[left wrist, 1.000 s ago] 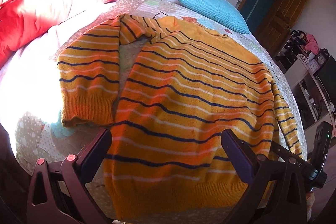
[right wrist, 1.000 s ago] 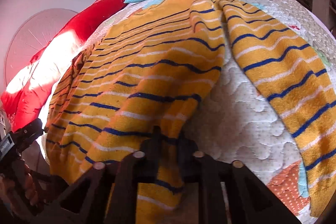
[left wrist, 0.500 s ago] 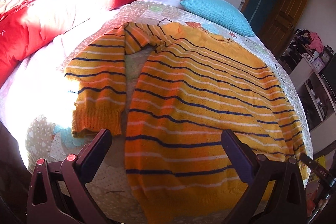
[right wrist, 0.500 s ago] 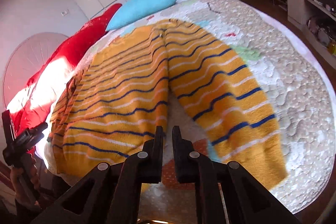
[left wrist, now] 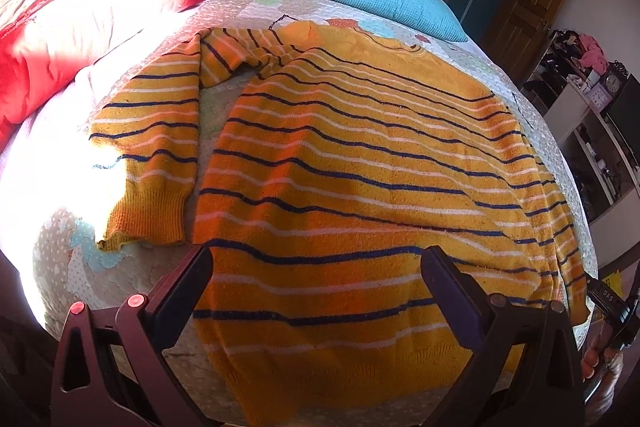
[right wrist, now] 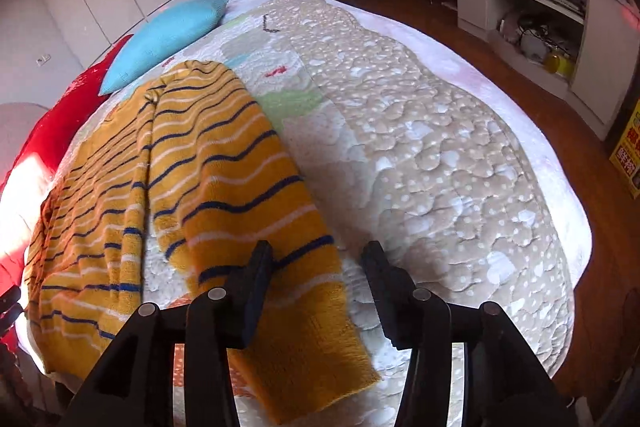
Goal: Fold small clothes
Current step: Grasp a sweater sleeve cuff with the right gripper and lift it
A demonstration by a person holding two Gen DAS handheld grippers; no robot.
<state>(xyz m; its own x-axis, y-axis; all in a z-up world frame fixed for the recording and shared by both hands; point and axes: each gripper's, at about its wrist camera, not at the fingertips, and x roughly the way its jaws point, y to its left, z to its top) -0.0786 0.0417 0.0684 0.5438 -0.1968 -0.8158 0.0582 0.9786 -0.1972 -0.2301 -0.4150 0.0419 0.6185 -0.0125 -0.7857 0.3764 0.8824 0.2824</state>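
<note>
**Orange knit spread flat, a sleeve under each pair of tongs**

Orange-yellow striped wool covers most of the quilted bed (left wrist: 60, 259). Going left to right: the left sleeve (left wrist: 148, 155) lies ahead and to the left of the left gripper (left wrist: 316, 291), its long axis running away from the tongs, cuff nearest. Those jaws stand wide, with nothing pinched, over the hem of the sweater (left wrist: 360, 163). Further right, the right sleeve (right wrist: 248, 211) stretches away from the right gripper (right wrist: 316, 263), cuff end below the tongs. Its jaws have just been opening and now stand half apart; the left jaw seems to hover over the cuff, though contact is hard to judge. Each hand is nearer its own sleeve, so folding the right sleeve inward likely falls to the right hand.
</note>
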